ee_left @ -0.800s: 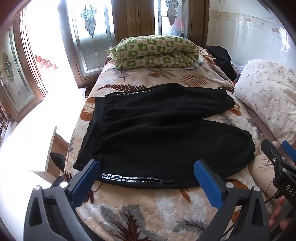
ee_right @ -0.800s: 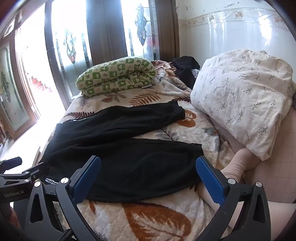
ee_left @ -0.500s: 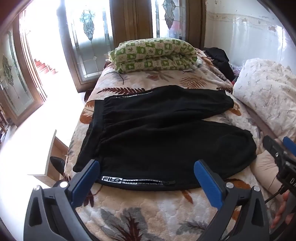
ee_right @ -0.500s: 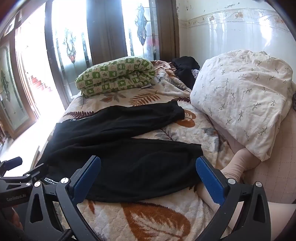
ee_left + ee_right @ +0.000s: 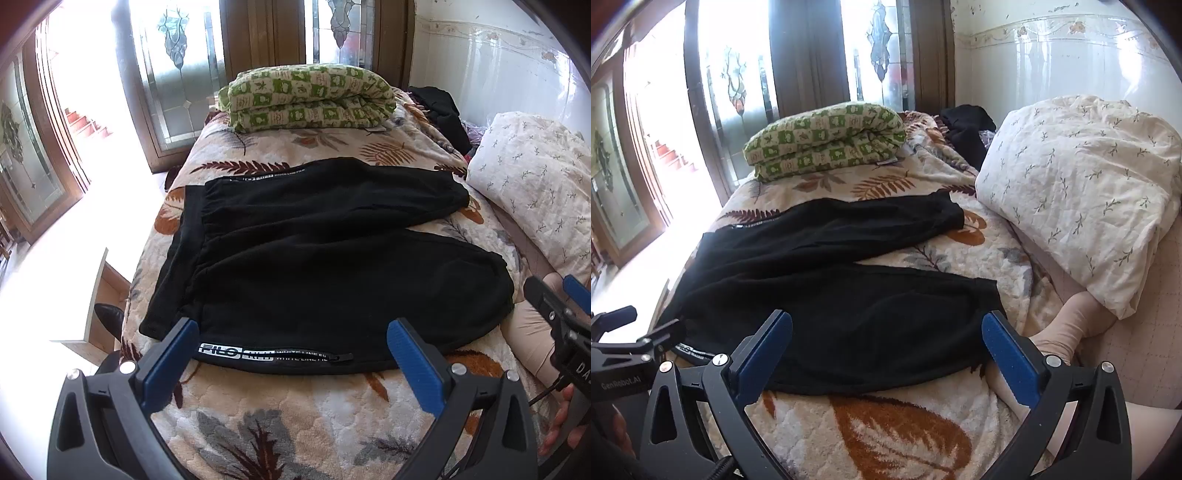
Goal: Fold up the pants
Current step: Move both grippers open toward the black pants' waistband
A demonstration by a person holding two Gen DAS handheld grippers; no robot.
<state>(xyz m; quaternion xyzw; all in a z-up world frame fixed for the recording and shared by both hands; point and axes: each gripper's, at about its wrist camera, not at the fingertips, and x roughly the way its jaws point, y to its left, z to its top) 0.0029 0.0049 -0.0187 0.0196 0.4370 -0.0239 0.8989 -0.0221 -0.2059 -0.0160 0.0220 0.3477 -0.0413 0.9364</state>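
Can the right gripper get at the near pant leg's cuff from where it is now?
Probably yes. The right gripper is open, and the cuff lies flat on the blanket just ahead of its right finger, with nothing lying over it.

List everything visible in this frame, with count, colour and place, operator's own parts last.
pants: 1, black, flat on the bed, legs apart, waistband at the left.
bedspread: 1, cream with leaf print, covers the bed.
quilt: 1, green and white, folded, far end of bed.
dark clothes: a black heap, far right corner; count unclear.
duvet: 1, white with sprigs, right side.
shoe: 1, black, on the floor left of the bed.
windows: leaded glass, behind the bed.
left gripper: 1, black with blue pads, jaws open above the near pant edge.
right gripper: 1, same colours, jaws open.
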